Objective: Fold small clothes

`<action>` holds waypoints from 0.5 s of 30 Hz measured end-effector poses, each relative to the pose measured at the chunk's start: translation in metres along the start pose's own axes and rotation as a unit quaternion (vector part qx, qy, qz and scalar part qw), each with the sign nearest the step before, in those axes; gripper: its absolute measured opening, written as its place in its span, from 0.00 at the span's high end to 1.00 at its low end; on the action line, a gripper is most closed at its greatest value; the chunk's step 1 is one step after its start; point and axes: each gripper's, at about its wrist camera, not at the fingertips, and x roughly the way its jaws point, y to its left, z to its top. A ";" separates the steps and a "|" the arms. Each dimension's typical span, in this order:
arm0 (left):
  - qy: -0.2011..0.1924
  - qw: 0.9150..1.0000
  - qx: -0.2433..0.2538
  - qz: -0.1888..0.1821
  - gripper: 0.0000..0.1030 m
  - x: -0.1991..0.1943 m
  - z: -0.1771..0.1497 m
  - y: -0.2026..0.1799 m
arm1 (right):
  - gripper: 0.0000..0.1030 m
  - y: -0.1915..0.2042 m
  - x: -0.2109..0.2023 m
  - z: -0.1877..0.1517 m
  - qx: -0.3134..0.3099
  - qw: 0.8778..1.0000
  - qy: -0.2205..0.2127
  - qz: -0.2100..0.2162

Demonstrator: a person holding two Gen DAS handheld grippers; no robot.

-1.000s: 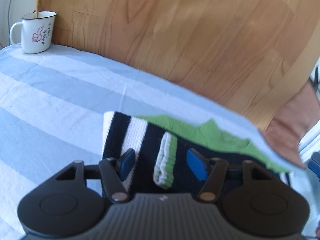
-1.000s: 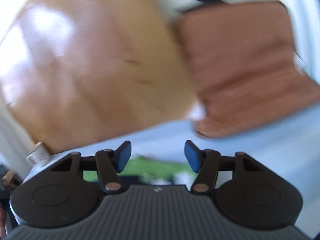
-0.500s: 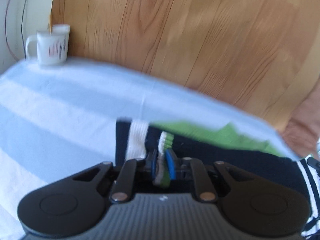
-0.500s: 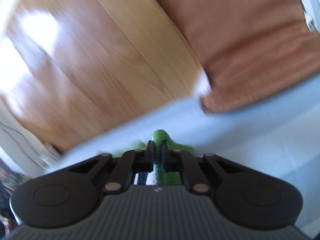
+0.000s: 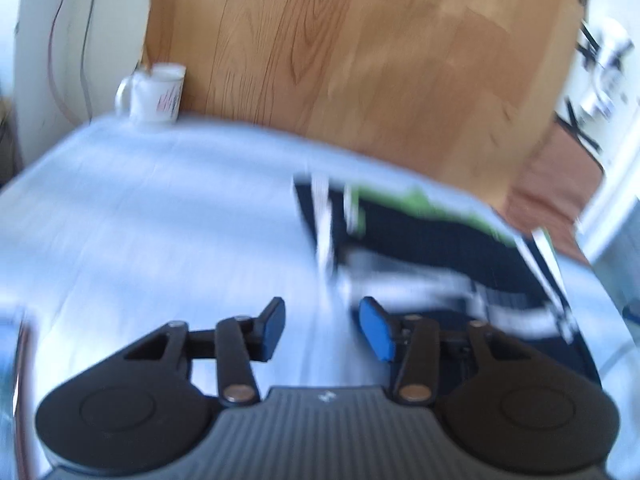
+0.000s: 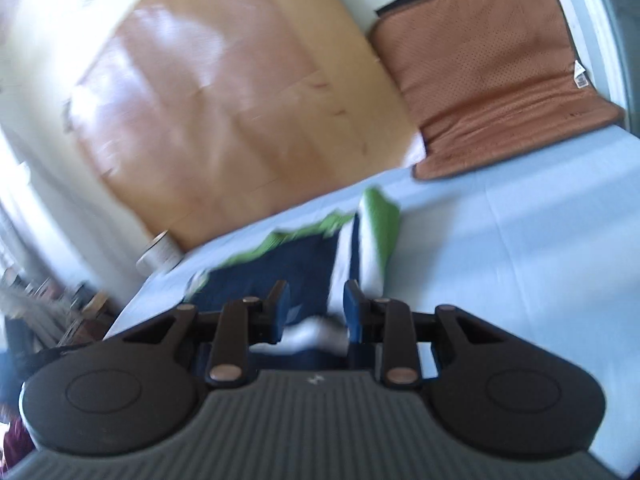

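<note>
A small navy garment [image 5: 420, 236] with white and green stripes lies on the light blue striped cloth [image 5: 160, 220], blurred by motion. In the left wrist view it sits ahead and to the right of my left gripper [image 5: 322, 328]. That gripper's jaws are opening over bare cloth, with nothing between them. In the right wrist view the garment [image 6: 296, 264] lies right in front of my right gripper [image 6: 316, 308], its green edge at the far side. The right jaws are opening too. A white fold of the garment lies low between them, and the pads do not press on it.
A white mug [image 5: 154, 92] stands at the far left edge of the cloth, in front of a leaning wooden board [image 5: 360, 60]. A brown cushion [image 6: 500, 80] rests at the far right corner. The blue cloth spreads wide on both sides of the garment.
Half a second ago both grippers were shut on the garment's far edge. Both have since pulled back toward the near side and let the fabric go, jaws now apart.
</note>
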 end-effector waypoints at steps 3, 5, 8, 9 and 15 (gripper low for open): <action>0.053 0.998 -0.009 -0.041 0.51 -0.015 -0.039 0.000 | 0.67 0.013 -0.016 -0.043 -0.002 1.000 -0.003 -0.022; 0.070 0.996 -0.002 -0.051 0.47 -0.020 -0.056 -0.009 | 0.67 0.014 -0.029 -0.065 0.014 0.999 -0.007 -0.031; 0.075 0.996 0.021 -0.035 0.40 -0.023 -0.075 -0.027 | 0.67 0.018 -0.043 -0.088 0.020 0.998 -0.011 -0.052; 0.059 0.997 0.036 -0.017 0.41 -0.026 -0.082 -0.033 | 0.67 0.021 -0.045 -0.094 0.014 0.998 -0.010 -0.060; 0.027 0.996 0.069 0.043 0.91 -0.051 -0.112 -0.048 | 0.67 0.034 -0.097 -0.104 -0.033 0.992 -0.080 -0.090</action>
